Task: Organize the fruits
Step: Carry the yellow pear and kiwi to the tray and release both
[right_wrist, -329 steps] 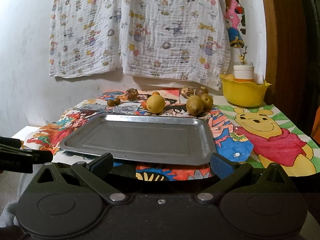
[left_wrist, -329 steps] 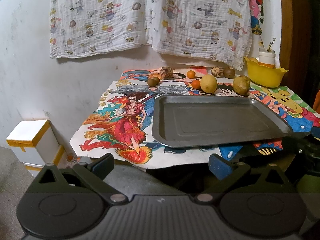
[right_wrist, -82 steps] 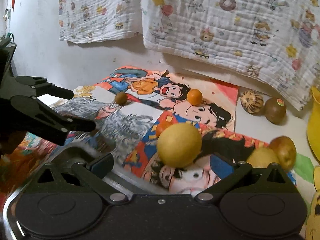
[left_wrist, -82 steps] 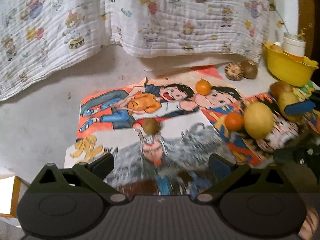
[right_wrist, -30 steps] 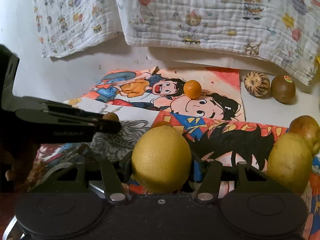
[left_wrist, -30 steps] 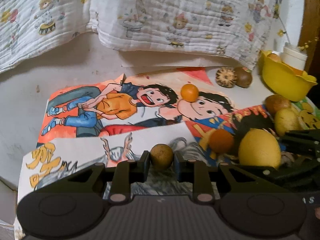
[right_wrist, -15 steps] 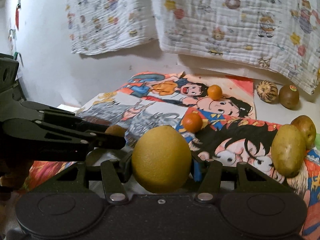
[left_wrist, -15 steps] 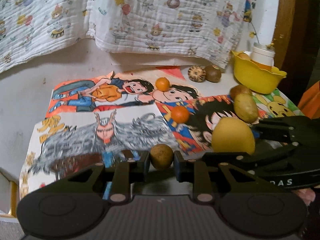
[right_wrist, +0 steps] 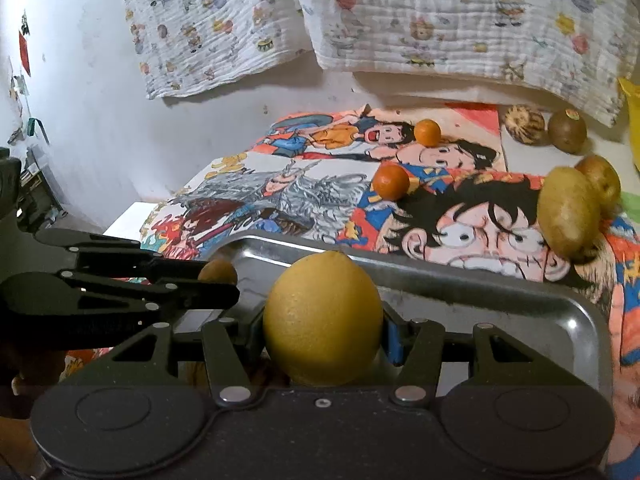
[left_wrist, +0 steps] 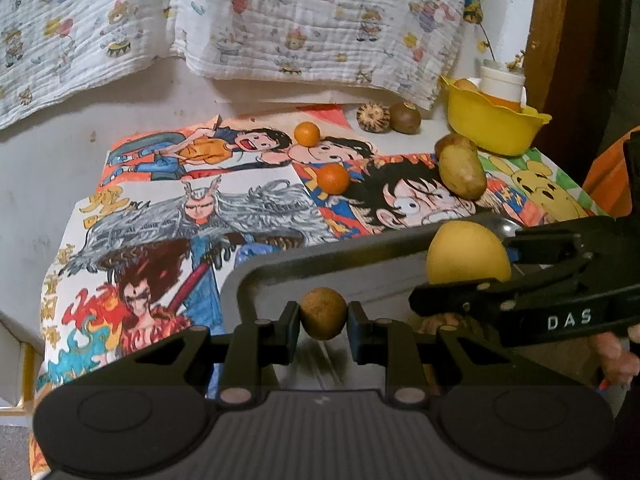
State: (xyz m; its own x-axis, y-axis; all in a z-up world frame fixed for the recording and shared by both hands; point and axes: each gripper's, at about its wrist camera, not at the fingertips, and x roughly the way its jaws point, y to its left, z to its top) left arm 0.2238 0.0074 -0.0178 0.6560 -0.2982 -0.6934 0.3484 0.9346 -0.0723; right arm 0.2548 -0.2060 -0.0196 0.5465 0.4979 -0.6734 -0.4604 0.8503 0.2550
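My left gripper (left_wrist: 323,314) is shut on a small brown round fruit (left_wrist: 323,313), held over the near left corner of the grey metal tray (left_wrist: 280,264). My right gripper (right_wrist: 322,330) is shut on a large yellow lemon (right_wrist: 322,318) above the same tray (right_wrist: 480,284); the lemon (left_wrist: 467,258) shows at the right of the left wrist view. Two small oranges (left_wrist: 333,179) (left_wrist: 307,133), two yellow-brown pears (left_wrist: 461,168), a striped round fruit (left_wrist: 370,118) and a kiwi (left_wrist: 405,118) lie on the cartoon-printed table cover behind the tray.
A yellow bowl (left_wrist: 490,130) with a white jar stands at the back right by a wooden post. Printed cloth hangs on the wall behind. A white and yellow box (left_wrist: 12,364) sits below the table's left edge. A person's fingers (left_wrist: 612,354) hold the right gripper.
Both grippers have drawn back from the fruit row toward the near side, carrying the brown fruit and the lemon; they now hang over the tray, which has come into view.
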